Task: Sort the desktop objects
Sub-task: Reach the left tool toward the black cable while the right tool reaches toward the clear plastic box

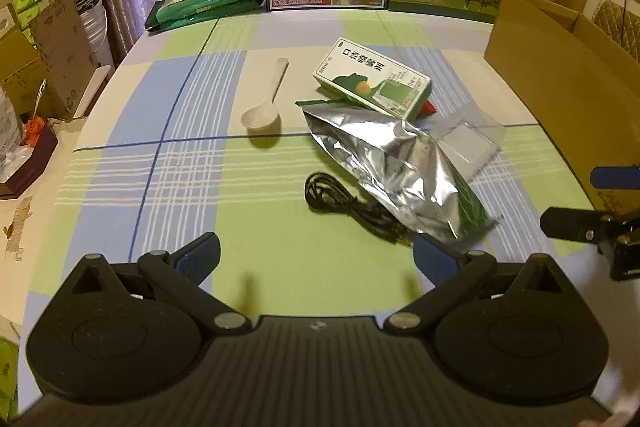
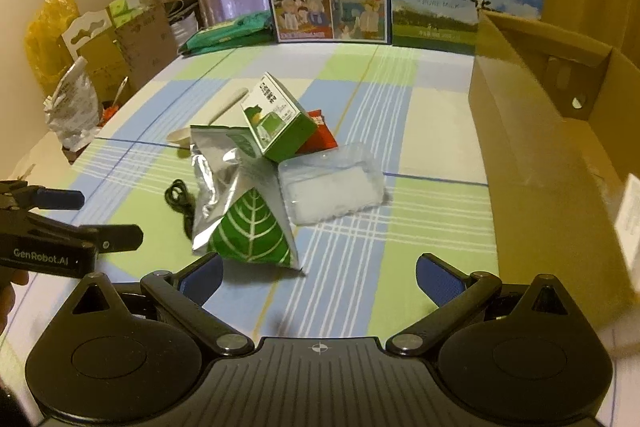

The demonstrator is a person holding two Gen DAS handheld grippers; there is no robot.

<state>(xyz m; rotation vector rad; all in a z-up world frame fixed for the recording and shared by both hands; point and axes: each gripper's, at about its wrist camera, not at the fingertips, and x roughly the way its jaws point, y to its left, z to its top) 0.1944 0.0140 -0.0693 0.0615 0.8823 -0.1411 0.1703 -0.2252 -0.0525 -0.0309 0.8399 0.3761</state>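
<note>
Closest to the lens in the right wrist view is the right gripper (image 2: pixel 318 277), fingers spread wide with nothing between them, hovering just short of the foil bag (image 2: pixel 240 211). The left gripper (image 1: pixel 316 259) is the same story: wide open, empty, with the black cable (image 1: pixel 344 203) coiled just ahead of it and tucked against the bag's near edge.

Everything to sort is piled around that foil bag. The green medicine box (image 2: pixel 276 119) leans on its far end, with a red packet (image 2: pixel 318 137) poking out from under the box. A clear plastic tray (image 2: pixel 332 187) sits touching the bag on the cardboard-box side, and the white spoon (image 1: pixel 266 101) lies apart on the other side. The open cardboard box (image 2: pixel 560 163) is off past the tray, looks like the drop spot.

My guess is nothing's picked yet, so we're at the approach stage. Next move probably needs one gripper to close on the bag's crinkly corner without dragging the cable along.
</note>
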